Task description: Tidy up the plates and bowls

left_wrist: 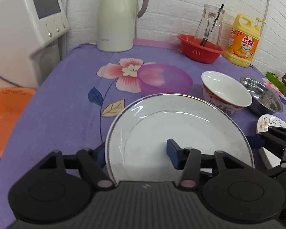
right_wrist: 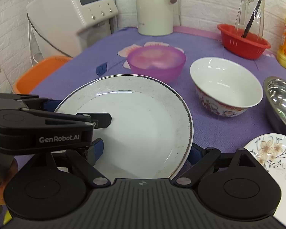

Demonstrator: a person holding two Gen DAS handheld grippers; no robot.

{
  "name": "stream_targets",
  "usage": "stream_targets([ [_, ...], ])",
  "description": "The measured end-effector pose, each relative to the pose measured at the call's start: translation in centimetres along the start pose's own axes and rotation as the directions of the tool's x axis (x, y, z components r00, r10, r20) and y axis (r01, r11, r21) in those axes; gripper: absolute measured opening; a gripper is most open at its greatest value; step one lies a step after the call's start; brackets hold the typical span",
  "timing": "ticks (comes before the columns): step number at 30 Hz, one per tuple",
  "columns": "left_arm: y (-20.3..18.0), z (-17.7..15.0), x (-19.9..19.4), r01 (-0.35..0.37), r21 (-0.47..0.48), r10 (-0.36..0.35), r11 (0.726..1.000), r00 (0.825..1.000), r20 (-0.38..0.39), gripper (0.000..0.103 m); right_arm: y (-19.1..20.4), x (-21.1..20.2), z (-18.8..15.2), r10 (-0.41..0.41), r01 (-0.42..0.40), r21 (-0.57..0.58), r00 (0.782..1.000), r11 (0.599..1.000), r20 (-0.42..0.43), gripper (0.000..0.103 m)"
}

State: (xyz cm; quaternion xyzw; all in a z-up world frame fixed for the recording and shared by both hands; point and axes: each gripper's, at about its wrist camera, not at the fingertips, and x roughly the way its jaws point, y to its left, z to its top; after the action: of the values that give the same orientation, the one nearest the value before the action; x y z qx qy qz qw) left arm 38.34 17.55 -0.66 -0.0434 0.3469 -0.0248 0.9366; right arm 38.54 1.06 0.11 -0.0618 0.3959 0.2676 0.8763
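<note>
Both grippers straddle the white plate (left_wrist: 181,133), the left gripper (left_wrist: 137,152) over its left rim and the right gripper (right_wrist: 145,150) over its right rim. Whether either truly clamps it I cannot tell. Behind the plate stand a purple bowl (left_wrist: 165,79) and a white bowl (left_wrist: 226,91).

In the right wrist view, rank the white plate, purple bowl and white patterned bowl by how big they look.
1. White plate, clearly largest, though nearest the camera.
2. White patterned bowl.
3. Purple bowl, close to the patterned bowl but farther back, so unsure.

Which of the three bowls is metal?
The shiny steel bowl, rightmost, beside the white ceramic bowl with red floral outside. The translucent purple plastic bowl sits furthest left.
</note>
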Motion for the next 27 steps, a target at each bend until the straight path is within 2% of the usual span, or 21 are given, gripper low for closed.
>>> stream_targets([
  [4,-0.5,0.6,-2.2,-0.003,0.001,0.003,1.0,1.0,0.031,0.051,0.5,-2.2,0.1,0.003,-0.003,0.017,0.999,1.0,0.033,0.103],
  [9,-1.3,-0.8,-5.5,0.013,0.001,-0.013,1.0,0.999,0.052,0.051,1.4,-5.4,-0.8,-0.014,0.012,0.02,0.997,1.0,0.08,0.103],
  [20,-3.9,-8.5,-12.0,0.041,-0.021,-0.039,0.999,0.997,0.06,0.051,3.6,-11.5,-7.5,-0.013,0.01,0.035,0.995,0.999,0.096,0.103],
  [27,-4.9,-12.1,-14.1,0.041,-0.012,-0.041,0.999,0.997,0.059,0.051,4.7,-13.5,-11.5,-0.015,0.008,0.065,0.995,0.998,0.103,0.103],
])
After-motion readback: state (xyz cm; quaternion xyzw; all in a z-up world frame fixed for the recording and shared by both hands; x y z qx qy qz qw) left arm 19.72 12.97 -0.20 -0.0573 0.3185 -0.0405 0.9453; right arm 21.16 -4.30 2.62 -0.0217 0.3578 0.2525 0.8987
